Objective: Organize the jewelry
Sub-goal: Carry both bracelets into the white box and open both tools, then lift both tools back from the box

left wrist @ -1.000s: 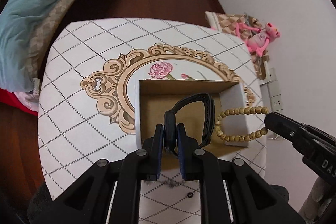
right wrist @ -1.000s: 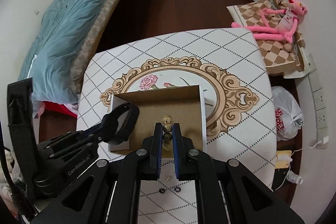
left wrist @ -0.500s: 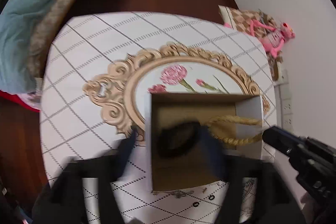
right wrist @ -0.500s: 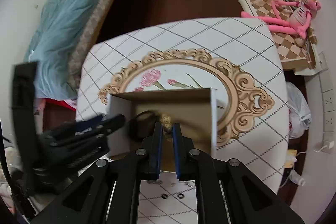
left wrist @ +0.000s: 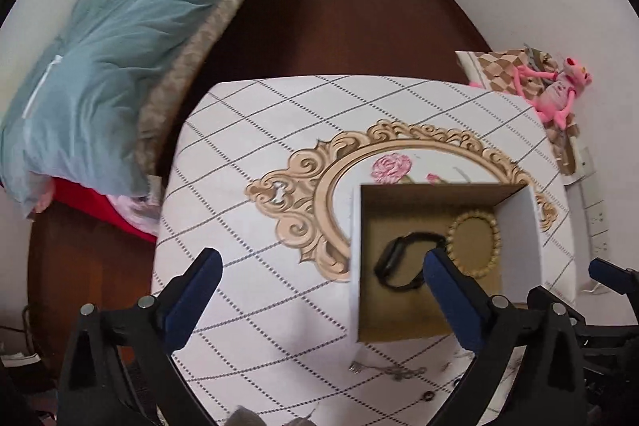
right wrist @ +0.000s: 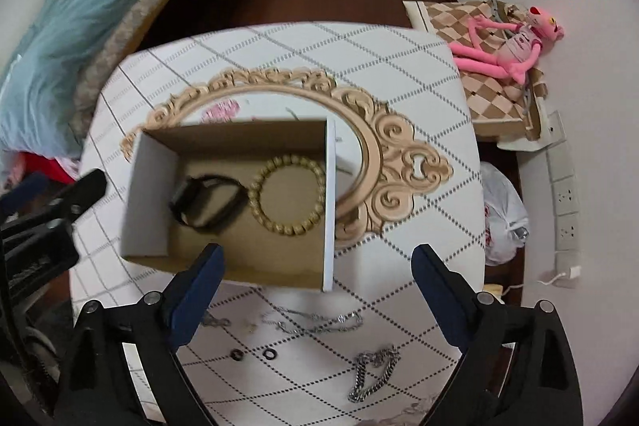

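Right wrist view is showing the right gripper (right wrist: pixel 315 268) gaping empty, silver chains (right wrist: pixel 319 320) lying at six o'clock, nearer it than the equally agape left gripper (left wrist: pixel 319 276).

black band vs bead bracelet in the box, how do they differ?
The black band is dark, a smooth strap with a flat face; the bead bracelet is tan, made of round beads. The black band lies squashed into a long oval at the left; the bead bracelet lies as an open round ring at the right. Both rest on the cardboard box floor, touching, held by neither claw.
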Available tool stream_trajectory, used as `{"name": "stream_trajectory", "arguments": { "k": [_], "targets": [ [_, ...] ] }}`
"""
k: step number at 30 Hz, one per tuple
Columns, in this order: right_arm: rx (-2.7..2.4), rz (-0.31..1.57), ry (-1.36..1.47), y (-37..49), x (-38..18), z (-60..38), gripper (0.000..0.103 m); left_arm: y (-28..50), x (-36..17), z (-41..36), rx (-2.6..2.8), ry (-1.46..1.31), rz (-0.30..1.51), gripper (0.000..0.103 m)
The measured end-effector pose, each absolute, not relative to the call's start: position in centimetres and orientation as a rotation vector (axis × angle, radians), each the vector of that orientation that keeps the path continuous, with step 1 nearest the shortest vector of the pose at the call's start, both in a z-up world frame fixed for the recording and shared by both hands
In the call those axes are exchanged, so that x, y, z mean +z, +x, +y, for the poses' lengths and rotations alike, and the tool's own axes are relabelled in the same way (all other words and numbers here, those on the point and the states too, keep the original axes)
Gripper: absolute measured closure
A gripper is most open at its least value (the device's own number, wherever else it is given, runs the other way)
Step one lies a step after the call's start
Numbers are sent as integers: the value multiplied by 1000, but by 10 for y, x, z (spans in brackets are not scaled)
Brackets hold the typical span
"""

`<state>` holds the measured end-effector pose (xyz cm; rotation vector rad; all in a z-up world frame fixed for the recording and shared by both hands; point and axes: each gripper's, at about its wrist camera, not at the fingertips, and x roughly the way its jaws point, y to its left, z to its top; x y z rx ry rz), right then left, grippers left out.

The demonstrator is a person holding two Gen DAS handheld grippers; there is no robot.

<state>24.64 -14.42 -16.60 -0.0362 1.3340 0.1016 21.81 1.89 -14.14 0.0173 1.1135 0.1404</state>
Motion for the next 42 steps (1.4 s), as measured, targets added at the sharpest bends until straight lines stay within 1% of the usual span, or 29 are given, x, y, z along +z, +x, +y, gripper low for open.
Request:
{"name": "stream_trajectory", "arguments": {
  "k": [6,11,28,34,39,42],
  "targets": [
    [71,1312,-63,232,-173,-142,7,203,-146,20,165,20,1133,0],
    [65,1281,-69,222,-163,-139,7,187,-140,20,167,13,1127,0],
    [26,1078,-87,146,-71,-137,7,109,-64,19,188,24,966,0],
    [42,1036,-63,122,-45,-137,7,90,-48,19,180,13,937,0],
    [60,1049,12,107,-49,-151,7,75,-56,17,202,28,929,0],
    [38,1088,50,99,-72,-169,7,69,-76,16,221,44,940,0]
  ]
}}
